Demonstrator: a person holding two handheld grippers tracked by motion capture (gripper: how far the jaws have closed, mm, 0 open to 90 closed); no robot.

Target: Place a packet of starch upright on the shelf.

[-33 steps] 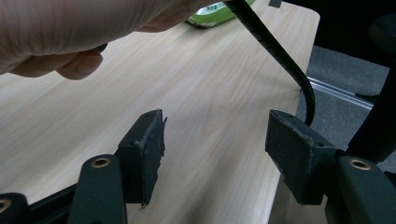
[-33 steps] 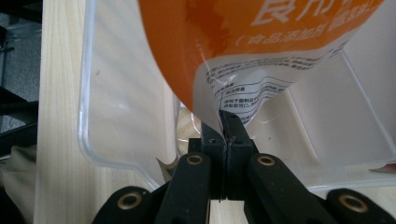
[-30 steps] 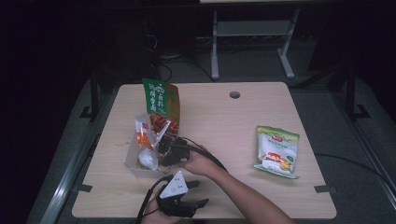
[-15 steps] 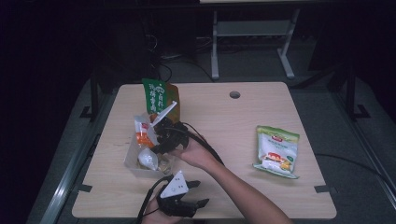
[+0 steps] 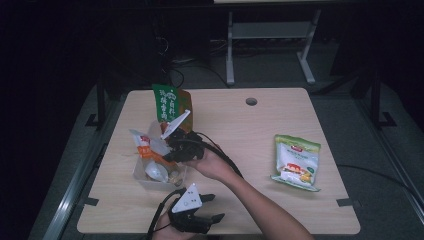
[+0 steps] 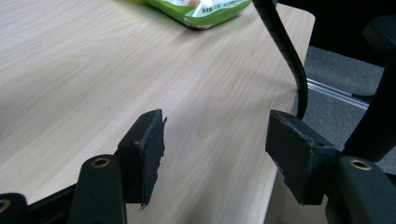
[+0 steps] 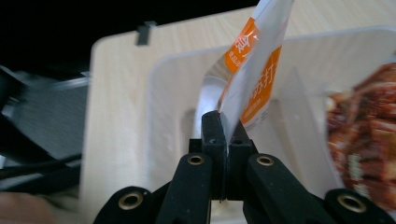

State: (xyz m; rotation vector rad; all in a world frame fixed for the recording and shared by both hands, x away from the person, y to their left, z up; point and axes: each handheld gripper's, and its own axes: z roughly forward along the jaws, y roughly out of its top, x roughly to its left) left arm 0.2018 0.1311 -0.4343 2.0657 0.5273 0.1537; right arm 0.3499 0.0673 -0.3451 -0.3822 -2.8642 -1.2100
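The orange-and-white packet is a flat, glossy foil sachet pinched by one edge in the right gripper, whose jaws are pressed together on it; in the right gripper view its long axis runs up and away from the jaws, leaning slightly right. It hangs over the clear plastic bin near the table's left edge, where the high view shows the packet among other crinkled snack bags. A tall green pouch stands upright just behind the bin. The left gripper rests at the near edge, jaws spread wide and empty. A green-and-white bag lies flat toward the right edge.
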